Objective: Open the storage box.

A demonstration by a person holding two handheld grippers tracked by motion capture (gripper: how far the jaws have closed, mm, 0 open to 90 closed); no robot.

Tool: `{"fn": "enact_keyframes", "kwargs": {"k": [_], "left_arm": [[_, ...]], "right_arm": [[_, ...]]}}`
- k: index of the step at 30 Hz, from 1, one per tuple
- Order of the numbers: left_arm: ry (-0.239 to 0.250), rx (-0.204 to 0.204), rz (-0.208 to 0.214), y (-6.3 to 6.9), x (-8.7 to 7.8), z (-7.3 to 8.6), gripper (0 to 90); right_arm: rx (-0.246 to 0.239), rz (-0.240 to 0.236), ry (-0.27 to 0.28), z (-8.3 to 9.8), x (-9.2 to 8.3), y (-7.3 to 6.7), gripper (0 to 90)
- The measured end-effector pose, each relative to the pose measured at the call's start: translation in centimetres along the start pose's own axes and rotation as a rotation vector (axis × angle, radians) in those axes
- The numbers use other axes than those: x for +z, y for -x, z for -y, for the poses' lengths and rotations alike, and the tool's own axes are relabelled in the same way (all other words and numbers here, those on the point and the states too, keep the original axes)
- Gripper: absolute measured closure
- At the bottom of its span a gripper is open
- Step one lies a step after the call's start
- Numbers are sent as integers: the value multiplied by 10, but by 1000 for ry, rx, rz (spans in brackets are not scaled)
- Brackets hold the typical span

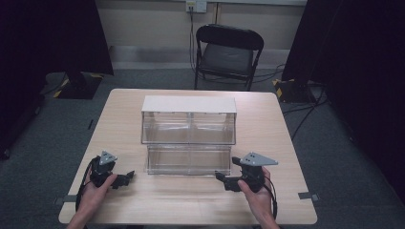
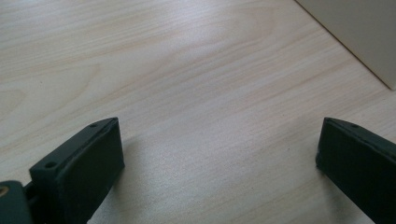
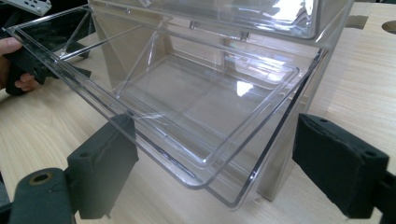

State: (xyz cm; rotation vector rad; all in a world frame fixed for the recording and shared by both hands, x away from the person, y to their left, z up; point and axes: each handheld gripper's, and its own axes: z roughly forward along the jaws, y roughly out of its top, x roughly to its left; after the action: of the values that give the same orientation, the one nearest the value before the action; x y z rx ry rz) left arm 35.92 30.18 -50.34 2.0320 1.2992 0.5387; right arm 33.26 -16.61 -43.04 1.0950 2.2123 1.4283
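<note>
A clear plastic drawer cabinet with a white top (image 1: 188,104) stands at the table's centre. Its lower clear bin (image 1: 188,160) is tilted out toward me; the upper bins look closed. My left gripper (image 1: 125,178) rests low at the front left and points right. In the left gripper view it (image 2: 219,158) is open over bare wood, beside the cabinet's side wall (image 2: 364,37). My right gripper (image 1: 222,178) sits at the bin's front right corner. In the right gripper view its jaws (image 3: 215,158) stand open on either side of the empty bin's (image 3: 201,107) near corner.
The light wooden table (image 1: 267,200) has bare room along its front and sides. A black folding chair (image 1: 227,52) stands behind it on grey floor, with dark curtains on both sides. The other hand (image 3: 18,70) shows beyond the bin.
</note>
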Motion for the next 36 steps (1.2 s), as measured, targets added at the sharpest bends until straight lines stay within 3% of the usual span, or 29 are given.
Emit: {"fn": "enact_keyframes", "kwargs": {"k": [36], "left_arm": [[1, -1, 0, 0, 0, 0, 3]], "right_arm": [[3, -8, 7, -10, -2, 3, 133]]}}
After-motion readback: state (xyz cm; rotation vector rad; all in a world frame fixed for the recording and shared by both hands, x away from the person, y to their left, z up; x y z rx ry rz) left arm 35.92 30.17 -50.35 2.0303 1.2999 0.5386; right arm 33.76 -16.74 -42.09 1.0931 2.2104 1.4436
